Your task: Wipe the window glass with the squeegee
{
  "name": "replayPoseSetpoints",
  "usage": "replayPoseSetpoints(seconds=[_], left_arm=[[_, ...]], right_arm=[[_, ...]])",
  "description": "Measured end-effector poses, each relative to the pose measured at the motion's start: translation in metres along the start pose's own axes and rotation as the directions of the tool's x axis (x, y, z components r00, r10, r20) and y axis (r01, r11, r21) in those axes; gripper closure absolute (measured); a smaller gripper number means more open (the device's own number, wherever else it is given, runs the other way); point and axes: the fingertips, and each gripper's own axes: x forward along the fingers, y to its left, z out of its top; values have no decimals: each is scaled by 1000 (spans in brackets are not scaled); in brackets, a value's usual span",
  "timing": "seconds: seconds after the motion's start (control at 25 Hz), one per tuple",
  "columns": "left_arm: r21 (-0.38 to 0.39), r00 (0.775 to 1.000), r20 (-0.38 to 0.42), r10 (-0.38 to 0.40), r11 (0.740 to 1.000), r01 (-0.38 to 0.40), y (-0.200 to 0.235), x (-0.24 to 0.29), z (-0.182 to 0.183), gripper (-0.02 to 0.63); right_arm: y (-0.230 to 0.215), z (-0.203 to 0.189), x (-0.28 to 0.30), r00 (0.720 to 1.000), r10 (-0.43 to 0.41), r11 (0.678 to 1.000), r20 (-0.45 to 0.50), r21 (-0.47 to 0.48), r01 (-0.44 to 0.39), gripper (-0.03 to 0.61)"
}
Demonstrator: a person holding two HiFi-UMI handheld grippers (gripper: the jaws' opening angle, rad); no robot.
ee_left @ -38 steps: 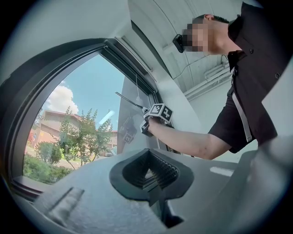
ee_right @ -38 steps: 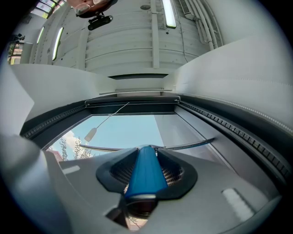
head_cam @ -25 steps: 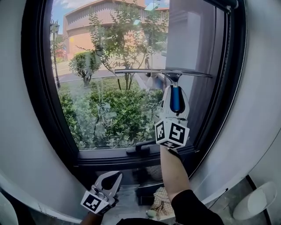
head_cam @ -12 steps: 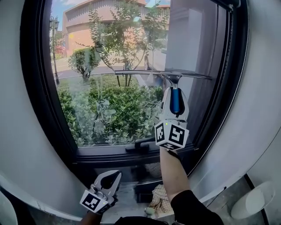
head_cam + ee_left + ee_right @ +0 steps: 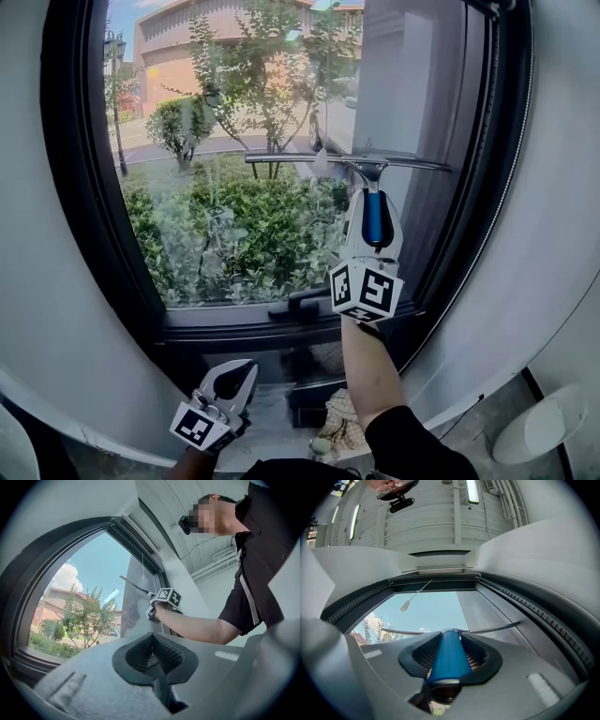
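Note:
The squeegee has a blue handle [image 5: 374,217] and a long thin blade [image 5: 347,159] that lies level against the window glass [image 5: 234,187], on its right half at mid height. My right gripper [image 5: 373,199] is shut on the blue handle and points up at the glass. In the right gripper view the handle [image 5: 449,658] fills the jaws and the blade [image 5: 497,629] crosses the pane above it. My left gripper [image 5: 239,375] hangs low below the sill, shut and holding nothing. The left gripper view shows its jaws [image 5: 152,656] closed together.
A dark frame [image 5: 84,187] rings the arched window, with a latch handle [image 5: 300,305] on its bottom rail. A crumpled cloth [image 5: 342,422] lies below the sill. A white rounded object [image 5: 548,427] sits at lower right. A pull cord [image 5: 405,605] hangs from the top frame.
The squeegee blade has slid a little way down the glass with my right gripper. The left gripper has stayed low and still.

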Motion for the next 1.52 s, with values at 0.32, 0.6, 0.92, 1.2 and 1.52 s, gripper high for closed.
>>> replayPoseSetpoints(seconds=[0.32, 0.6, 0.92, 1.2, 1.52], left_arm=[[-3, 1000, -9, -8, 1000, 8, -6, 2, -3, 615], [-18, 1000, -11, 14, 1000, -14, -4, -5, -8, 615], [-29, 1000, -20, 21, 999, -22, -7, -9, -13, 615], [-41, 1000, -27, 14, 999, -15, -11, -7, -18, 615], [-56, 999, -51, 10, 998, -12, -15, -9, -25, 615]], right_arm=[[-1, -6, -9, 1000, 1, 1000, -13, -5, -1, 448], [-2, -14, -19, 999, -1, 1000, -32, -4, 1, 448], [-2, -19, -28, 999, -5, 1000, -41, -4, 4, 448], [-4, -29, -39, 998, -4, 1000, -63, -8, 3, 448], [-4, -36, -50, 996, -2, 1000, -87, -9, 1, 448]])
